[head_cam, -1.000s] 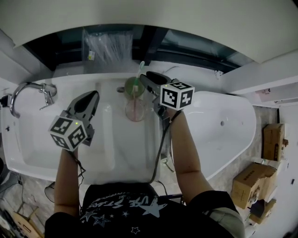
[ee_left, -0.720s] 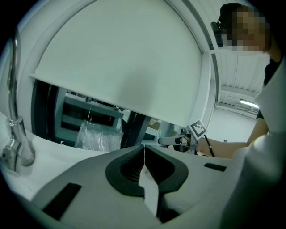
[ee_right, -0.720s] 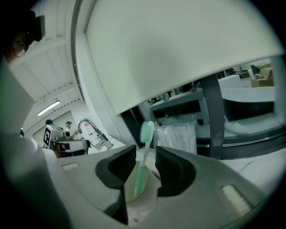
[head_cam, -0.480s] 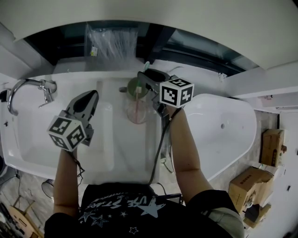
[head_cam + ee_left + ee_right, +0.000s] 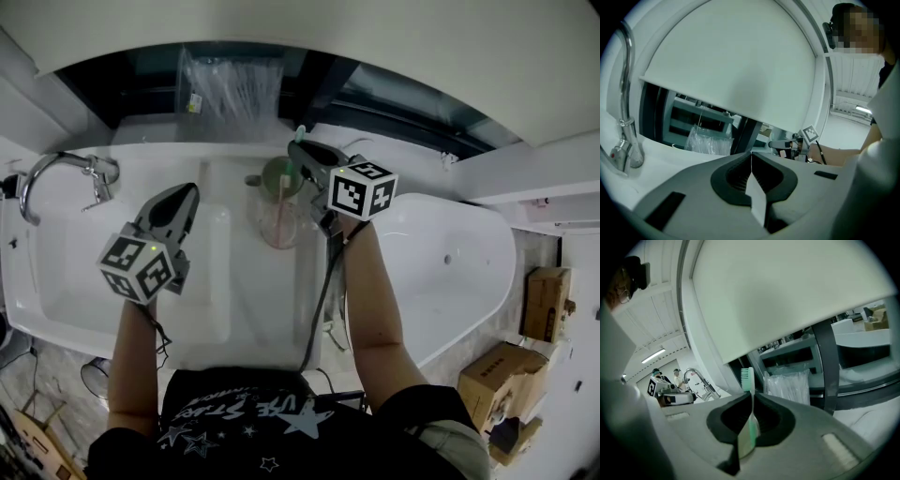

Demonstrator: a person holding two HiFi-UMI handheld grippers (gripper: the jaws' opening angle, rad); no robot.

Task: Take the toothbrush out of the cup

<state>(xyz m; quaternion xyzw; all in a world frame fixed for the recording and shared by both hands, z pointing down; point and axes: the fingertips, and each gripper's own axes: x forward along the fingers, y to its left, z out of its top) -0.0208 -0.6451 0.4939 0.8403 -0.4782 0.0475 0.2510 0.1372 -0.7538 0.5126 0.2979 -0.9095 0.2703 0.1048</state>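
Note:
A clear pinkish cup (image 5: 277,223) stands on the white counter between the two basins, with a green round part (image 5: 279,173) right behind it. A green toothbrush (image 5: 299,132) sticks up out of there, bristle head uppermost. My right gripper (image 5: 298,150) is over the cup and its jaws are closing; the pads pinch the toothbrush (image 5: 747,379) just under its head, as the right gripper view (image 5: 752,395) shows. My left gripper (image 5: 187,194) hovers over the sink to the left of the cup, shut with nothing in it (image 5: 751,154).
A chrome faucet (image 5: 56,178) curves over the sink basin (image 5: 66,291) at the left. A plastic bag (image 5: 230,89) lies on the ledge behind the cup. A large white tub (image 5: 459,253) is at the right, with cardboard boxes (image 5: 506,375) on the floor beyond it.
The right gripper's jaws have come together on the toothbrush near its head, above the cup. The left gripper has stayed where it was.

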